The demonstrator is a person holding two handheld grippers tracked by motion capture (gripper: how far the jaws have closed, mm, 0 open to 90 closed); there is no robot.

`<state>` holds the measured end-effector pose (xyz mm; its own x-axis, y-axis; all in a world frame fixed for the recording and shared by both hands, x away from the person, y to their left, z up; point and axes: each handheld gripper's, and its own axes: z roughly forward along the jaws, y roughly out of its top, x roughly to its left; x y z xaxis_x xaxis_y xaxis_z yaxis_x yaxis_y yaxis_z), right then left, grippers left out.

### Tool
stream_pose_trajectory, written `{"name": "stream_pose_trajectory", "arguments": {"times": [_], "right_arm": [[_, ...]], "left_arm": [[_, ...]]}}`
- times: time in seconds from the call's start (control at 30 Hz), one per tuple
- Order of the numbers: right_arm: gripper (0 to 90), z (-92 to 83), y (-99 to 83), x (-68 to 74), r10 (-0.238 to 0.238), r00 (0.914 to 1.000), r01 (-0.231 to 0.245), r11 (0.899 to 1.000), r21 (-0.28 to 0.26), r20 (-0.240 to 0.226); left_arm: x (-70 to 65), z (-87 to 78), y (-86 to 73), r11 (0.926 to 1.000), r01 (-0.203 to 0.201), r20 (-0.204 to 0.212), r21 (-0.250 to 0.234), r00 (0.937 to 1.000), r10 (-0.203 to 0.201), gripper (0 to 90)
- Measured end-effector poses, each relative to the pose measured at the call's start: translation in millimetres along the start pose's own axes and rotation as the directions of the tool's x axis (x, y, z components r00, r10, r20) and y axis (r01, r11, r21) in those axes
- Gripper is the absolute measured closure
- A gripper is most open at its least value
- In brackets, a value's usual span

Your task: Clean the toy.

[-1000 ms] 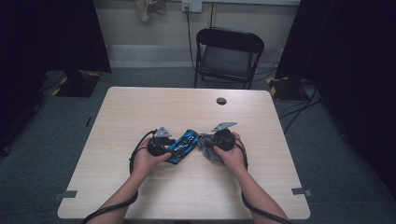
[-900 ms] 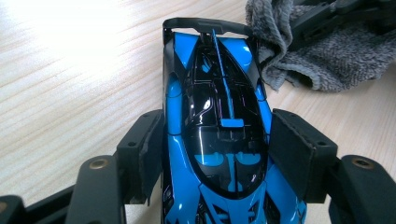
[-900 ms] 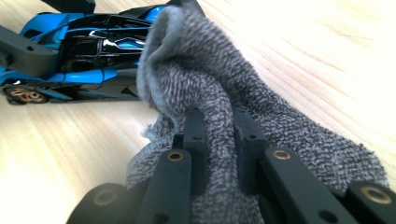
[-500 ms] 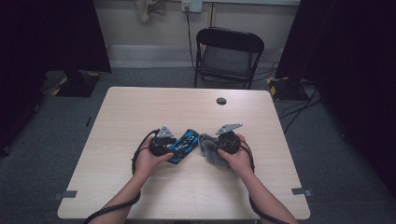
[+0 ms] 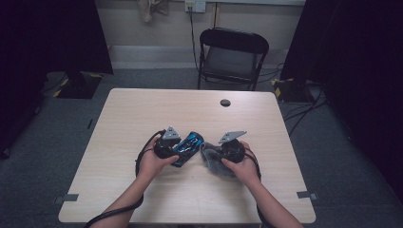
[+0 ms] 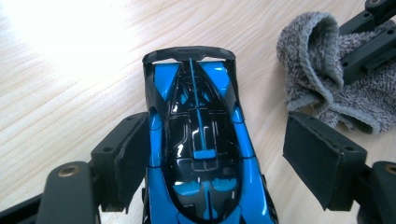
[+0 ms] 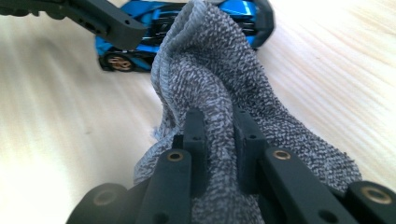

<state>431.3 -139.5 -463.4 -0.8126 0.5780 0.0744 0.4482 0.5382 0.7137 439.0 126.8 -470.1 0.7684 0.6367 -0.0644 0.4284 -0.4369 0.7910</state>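
Pale wood-grain table (image 5: 142, 118), smooth and matte, set on grey carpet with 1 black folding chair (image 5: 231, 57) at the far edge and a small dark round disc (image 5: 225, 102) near that edge.

Near the middle of the table, resting on its wheels: a toy car (image 6: 201, 154), glossy blue and black hard plastic, low and streamlined, with a thin arched rear wing.

Left gripper (image 6: 224, 154): jaws just been opening, now standing wide on either side of the car, left pad just beside or grazing the flank, right pad well apart from it. No grip on the car at this point.

Right gripper (image 7: 219, 135): jaws narrow and pinched on a grey cloth (image 7: 219, 79), soft looped terry, bunched into folds, draped against the car in the right gripper view.

Risks, judged from this: with nothing clamping it, could roll or skid on the smooth tabletop under any push from the cloth. Slick curved bodywork, poor purchase for flat pads if re-gripped off-centre. Thin wing likely to snag terry loops or flex under pressure. Loose cloth folds might catch on the left gripper's open jaws.
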Motion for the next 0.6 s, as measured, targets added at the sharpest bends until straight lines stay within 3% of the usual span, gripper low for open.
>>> {"name": "stream_pose_trajectory", "arguments": {"times": [0.3,0.37,0.43,0.5,0.6], "right_arm": [[73.8,4.3,-0.1,17.1,-0.028,0.9984,0.029,0.999,0.013,-0.048],[67.8,6.1,-1.1,19.9,-0.032,0.9982,0.033,0.999,0.02,-0.05],[55.6,6.8,-1.5,21.9,-0.026,0.9986,0.027,0.999,0.02,-0.047],[47.4,5.7,-0.7,21.8,-0.017,0.9972,0.02,0.999,0.03,-0.073],[37.6,-1.9,1.6,20.2,-0.007,0.998,0.007,1.0,0.003,-0.063]], "left_arm": [[-14.1,-11.4,-7.7,0.9999,-0.012,0.039,-0.007,0.9992,0.013,23.4],[-16.3,-12.5,-9.3,0.9998,-0.017,0.044,-0.006,0.9989,0.017,23.4],[-18.5,-13.7,-10.6,0.9999,-0.013,0.05,-0.011,0.9987,0.013,23.3],[-19.9,-15.7,-10.5,0.9998,-0.016,0.053,-0.015,0.9984,0.016,23.3],[-23.2,-16.7,-7.9,0.9993,-0.025,0.063,-0.027,0.9977,0.027,23.2]]}}
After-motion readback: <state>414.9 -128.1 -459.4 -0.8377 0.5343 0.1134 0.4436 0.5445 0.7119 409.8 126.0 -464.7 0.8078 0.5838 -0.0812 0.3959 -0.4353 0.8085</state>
